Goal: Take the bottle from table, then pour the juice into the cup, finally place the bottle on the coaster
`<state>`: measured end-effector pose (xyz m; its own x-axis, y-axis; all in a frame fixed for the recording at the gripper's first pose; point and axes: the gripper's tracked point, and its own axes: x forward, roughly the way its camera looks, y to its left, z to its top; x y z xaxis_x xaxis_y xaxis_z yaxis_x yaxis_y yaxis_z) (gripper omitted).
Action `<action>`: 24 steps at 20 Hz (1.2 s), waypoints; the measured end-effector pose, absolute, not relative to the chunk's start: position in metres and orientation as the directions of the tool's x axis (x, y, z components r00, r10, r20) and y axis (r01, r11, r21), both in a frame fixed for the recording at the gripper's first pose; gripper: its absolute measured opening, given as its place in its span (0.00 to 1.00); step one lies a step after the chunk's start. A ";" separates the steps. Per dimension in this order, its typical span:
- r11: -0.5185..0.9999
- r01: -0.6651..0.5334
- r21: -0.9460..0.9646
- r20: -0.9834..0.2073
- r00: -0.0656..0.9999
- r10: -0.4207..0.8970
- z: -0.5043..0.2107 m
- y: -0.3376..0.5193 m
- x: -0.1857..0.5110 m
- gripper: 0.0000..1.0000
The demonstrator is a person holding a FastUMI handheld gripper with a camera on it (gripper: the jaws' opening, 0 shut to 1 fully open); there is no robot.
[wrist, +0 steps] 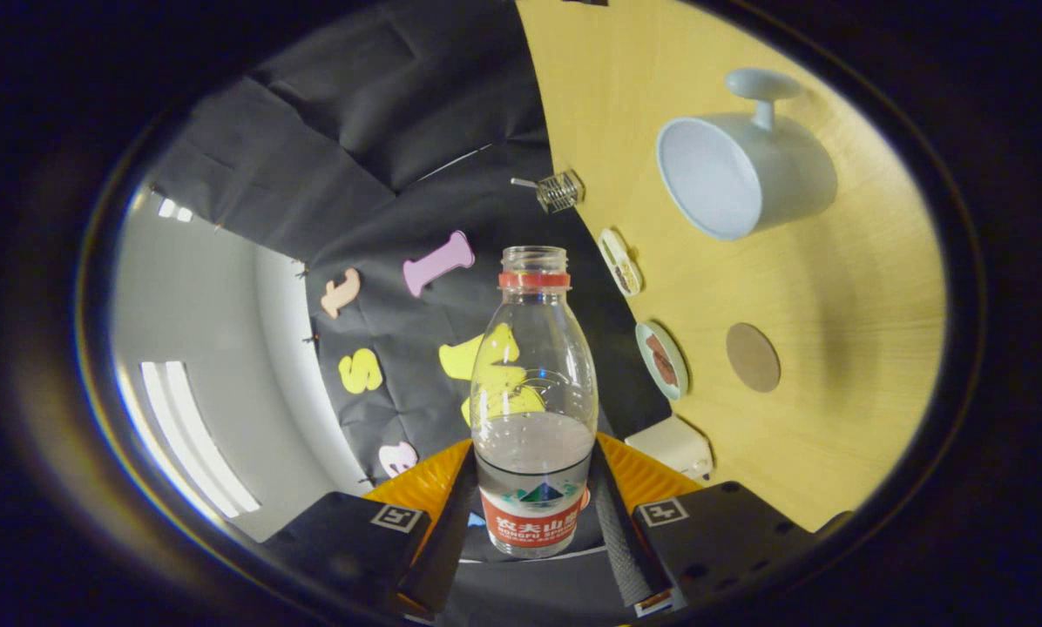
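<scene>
Claw [534, 514] is clamped on the bottle [534, 409], both fingers pressing its lower body at the label. Bottle sits between the fingers, neck pointing away along them, cap off, mouth open. It is lifted clear of the table [835, 435], and the whole rig is rolled hard: the table runs up the right side of the view.

The cup [743, 178] is far right on the table, mouth facing the camera, handle on its far side. The round brown coaster [753, 357] is nearer, between cup and claw, well apart from both.

Risks, my read:
- Open mouth plus this roll: liquid sits in the lower part for now, but more tilt before the mouth is over the cup spills onto the table.
- Grip is low on a thin-walled bottle. Squeeze could deform it, and it could swing or slip as the liquid shifts during the pour.
- Small dishes [660, 359] at the table edge lie close to the path to the cup; the bottle could clip them.
- Neck hitting the cup rim could tip it.
</scene>
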<state>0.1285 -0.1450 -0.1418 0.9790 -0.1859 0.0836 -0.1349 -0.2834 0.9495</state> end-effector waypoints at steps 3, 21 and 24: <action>-0.229 -0.129 0.965 0.091 0.981 -0.170 -0.140 -0.140 0.126 0.75; 0.456 -0.045 0.889 0.053 0.999 -0.005 -0.128 -0.080 0.098 0.75; 0.638 -0.045 0.769 0.038 0.999 0.024 -0.122 -0.072 0.097 0.75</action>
